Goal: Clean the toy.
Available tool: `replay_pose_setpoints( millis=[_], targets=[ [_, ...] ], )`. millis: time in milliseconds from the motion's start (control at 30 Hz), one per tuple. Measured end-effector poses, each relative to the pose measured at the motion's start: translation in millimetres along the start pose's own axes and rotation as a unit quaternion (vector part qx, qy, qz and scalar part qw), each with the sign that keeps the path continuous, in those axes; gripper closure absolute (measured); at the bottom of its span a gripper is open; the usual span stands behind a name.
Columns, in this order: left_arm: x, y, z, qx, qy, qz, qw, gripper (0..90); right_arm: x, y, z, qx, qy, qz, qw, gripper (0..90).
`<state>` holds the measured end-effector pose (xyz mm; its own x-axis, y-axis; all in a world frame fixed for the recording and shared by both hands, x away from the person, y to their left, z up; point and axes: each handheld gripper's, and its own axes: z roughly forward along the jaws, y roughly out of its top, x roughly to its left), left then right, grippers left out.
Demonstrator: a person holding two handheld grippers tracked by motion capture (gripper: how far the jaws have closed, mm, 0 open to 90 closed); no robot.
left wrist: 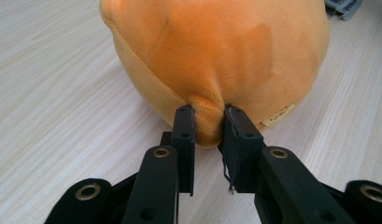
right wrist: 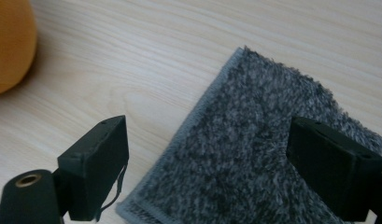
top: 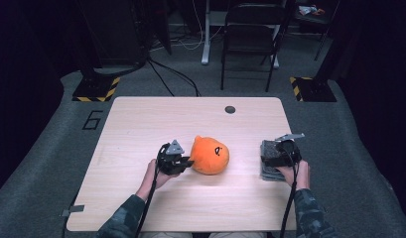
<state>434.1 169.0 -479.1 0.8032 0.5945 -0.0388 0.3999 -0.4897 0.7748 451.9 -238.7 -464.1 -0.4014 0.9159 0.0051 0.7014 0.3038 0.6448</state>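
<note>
An orange plush toy [top: 209,154] with a dark face mark lies in the middle of the light wooden table [top: 141,124]. My left gripper [top: 186,162] reaches it from the left; in the left gripper view its jaws pinch a fold of the plush toy [left wrist: 216,60] near a small cloth label, with my left gripper [left wrist: 208,122] shut on that fold. A folded dark grey fuzzy cloth [top: 271,159] lies at the table's right side. My right gripper [top: 282,153] hovers over it, and my right gripper [right wrist: 212,154] stands wide open above the cloth [right wrist: 254,154].
A small dark round grommet [top: 230,109] sits near the table's far edge. A folding chair [top: 250,34] and cables stand on the carpet beyond the table. Bare wood lies between the toy and the cloth. The toy's edge [right wrist: 9,42] shows at the upper left of the right gripper view.
</note>
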Motion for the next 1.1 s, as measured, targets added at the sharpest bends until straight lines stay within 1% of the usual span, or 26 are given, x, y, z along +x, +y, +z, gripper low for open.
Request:
replay_pose_setpoints(
  millis=[67, 100, 200, 300, 367, 400, 433, 467, 533, 600, 667, 700, 733, 800, 933, 967, 1000, 1033, 1100],
  targets=[
    [-1.0, 0.4, -0.1, -0.002, 0.000, -0.002, 1.0000, 75.7, -3.9, -1.0, 3.9, 0.009, -0.017, -0.006, 0.9998, 12.8],
    [-1.4, 0.7, -0.4, -0.001, 0.000, -0.002, 1.0000, 75.8, -5.9, -1.5, 5.7, 0.015, -0.021, -0.004, 0.9997, 12.8],
    [-1.9, 1.2, -0.8, -0.003, 0.002, 0.000, 1.0000, 76.2, -13.4, -4.6, 12.7, 0.029, -0.020, 0.022, 0.9991, 12.6],
    [-2.3, 1.2, -0.9, -0.005, 0.001, -0.004, 1.0000, 76.5, -17.7, -7.8, 19.5, 0.047, -0.027, 0.034, 0.9980, 12.3],
    [-2.6, 1.1, -1.2, -0.006, 0.000, -0.006, 1.0000, 76.4, -20.2, -9.7, 24.5, 0.053, -0.032, 0.032, 0.9976, 13.6],
    [-2.7, 1.2, -1.6, -0.007, 0.001, -0.005, 1.0000, 76.4, -21.2, -11.3, 27.5, 0.058, -0.035, 0.026, 0.9973, 14.4],
    [-3.4, 1.2, -1.6, -0.009, 0.001, -0.005, 0.9999, 76.4, -20.8, -13.1, 30.6, 0.068, -0.037, 0.026, 0.9967, 15.4],
    [-3.6, 1.4, -1.9, -0.008, -0.004, -0.005, 0.9999, 76.4, -21.9, -15.1, 34.5, 0.072, -0.036, 0.016, 0.9966, 15.6],
    [-5.3, 1.3, -2.1, -0.012, 0.000, -0.006, 0.9999, 76.4, -23.9, -16.9, 36.3, 0.069, -0.026, 0.022, 0.9970, 17.4],
    [-6.8, 1.4, -2.0, -0.015, 0.002, -0.006, 0.9999, 76.3, -25.2, -17.8, 35.9, 0.068, -0.017, 0.022, 0.9973, 20.3],
    [-7.2, 1.7, -1.7, -0.015, 0.004, -0.006, 0.9999, 76.3, -24.6, -18.3, 35.2, 0.065, -0.014, 0.023, 0.9975, 24.8],
    [-7.2, 1.6, -1.7, -0.016, 0.004, -0.007, 0.9998, 76.3, -23.6, -18.2, 34.6, 0.066, -0.013, 0.024, 0.9974, 28.1],
    [-7.0, 1.6, -1.8, -0.015, 0.004, -0.007, 0.9999, 76.3, -23.3, -17.9, 34.0, 0.063, -0.013, 0.022, 0.9977, 34.0],
    [-6.9, 1.2, -1.9, -0.015, 0.004, -0.009, 0.9998, 76.2, -22.5, -17.0, 32.8, 0.064, -0.013, 0.021, 0.9976, 40.3],
    [-6.2, 0.7, -2.1, -0.014, 0.002, -0.010, 0.9999, 76.1, -21.5, -16.2, 31.7, 0.062, -0.016, 0.029, 0.9975, 52.4],
    [-6.3, 0.4, -1.7, -0.016, 0.005, -0.011, 0.9998, 76.1, -21.7, -16.2, 31.5, 0.061, -0.017, 0.032, 0.9975, 54.2],
    [-5.7, 0.5, -2.2, -0.014, 0.002, -0.010, 0.9998, 76.0, -22.3, -16.3, 31.4, 0.060, -0.018, 0.033, 0.9975, 55.8],
    [-5.7, 0.5, -2.1, -0.014, 0.002, -0.010, 0.9999, 76.0, -22.7, -16.4, 31.1, 0.060, -0.018, 0.040, 0.9973, 56.7],
    [-5.7, 0.6, -2.1, -0.013, 0.002, -0.010, 0.9999, 76.0, -23.0, -16.4, 31.1, 0.059, -0.019, 0.044, 0.9971, 56.8]
  ],
)
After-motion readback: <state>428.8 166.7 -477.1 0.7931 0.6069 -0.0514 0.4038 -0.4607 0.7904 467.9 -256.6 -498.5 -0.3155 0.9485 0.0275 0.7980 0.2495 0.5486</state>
